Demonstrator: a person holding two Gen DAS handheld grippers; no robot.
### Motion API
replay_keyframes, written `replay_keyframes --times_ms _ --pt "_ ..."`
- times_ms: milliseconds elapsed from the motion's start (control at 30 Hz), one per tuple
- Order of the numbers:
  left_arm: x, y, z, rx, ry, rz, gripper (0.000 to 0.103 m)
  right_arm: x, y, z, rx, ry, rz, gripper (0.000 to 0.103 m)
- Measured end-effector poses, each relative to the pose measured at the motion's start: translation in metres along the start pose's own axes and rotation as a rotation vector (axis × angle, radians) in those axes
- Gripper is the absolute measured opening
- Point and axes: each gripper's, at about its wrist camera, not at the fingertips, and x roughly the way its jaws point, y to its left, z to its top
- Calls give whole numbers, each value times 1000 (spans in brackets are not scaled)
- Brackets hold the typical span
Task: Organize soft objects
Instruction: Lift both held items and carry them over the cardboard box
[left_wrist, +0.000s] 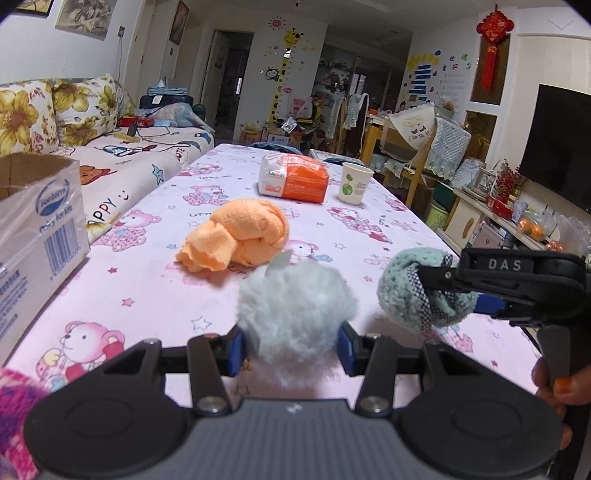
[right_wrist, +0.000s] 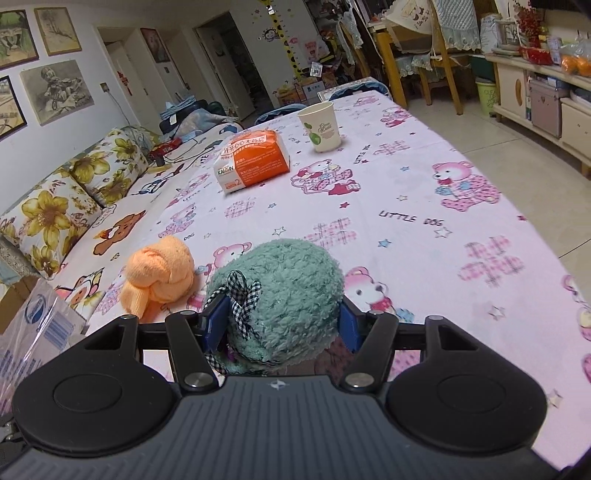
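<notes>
My left gripper (left_wrist: 291, 347) is shut on a pale blue fluffy ball (left_wrist: 295, 314), held just above the pink bear-print tablecloth (left_wrist: 147, 295). My right gripper (right_wrist: 280, 325) is shut on a teal fuzzy rolled sock (right_wrist: 280, 295) with a black-and-white checked bow; in the left wrist view the same sock (left_wrist: 413, 291) hangs to the right of the fluffy ball in the right gripper (left_wrist: 443, 291). An orange knotted cloth (left_wrist: 236, 232) lies on the table beyond both, and it shows left of the teal sock as the orange cloth (right_wrist: 159, 280).
A cardboard box (left_wrist: 37, 229) with plastic wrap stands at the table's left edge. An orange-and-white packet (left_wrist: 295, 179) and a paper cup (left_wrist: 352, 182) sit farther back. A pink knitted item (left_wrist: 14, 406) peeks in at lower left. A sofa (left_wrist: 110, 155) runs along the left.
</notes>
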Motion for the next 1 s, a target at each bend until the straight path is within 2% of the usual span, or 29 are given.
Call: replay_keyframes --times_ms 167,567,1000 --pt "-18 -1 -4 11 -16 13 47 -6 2 -2 -23 -10 -14 76" --pt "-65 9 -3 4 -79 77 47 -15 5 -8 -47 -12 24 76" --pt "-109 31 18 -53 -155 156 47 -36 12 -15 -114 -31 80 76"
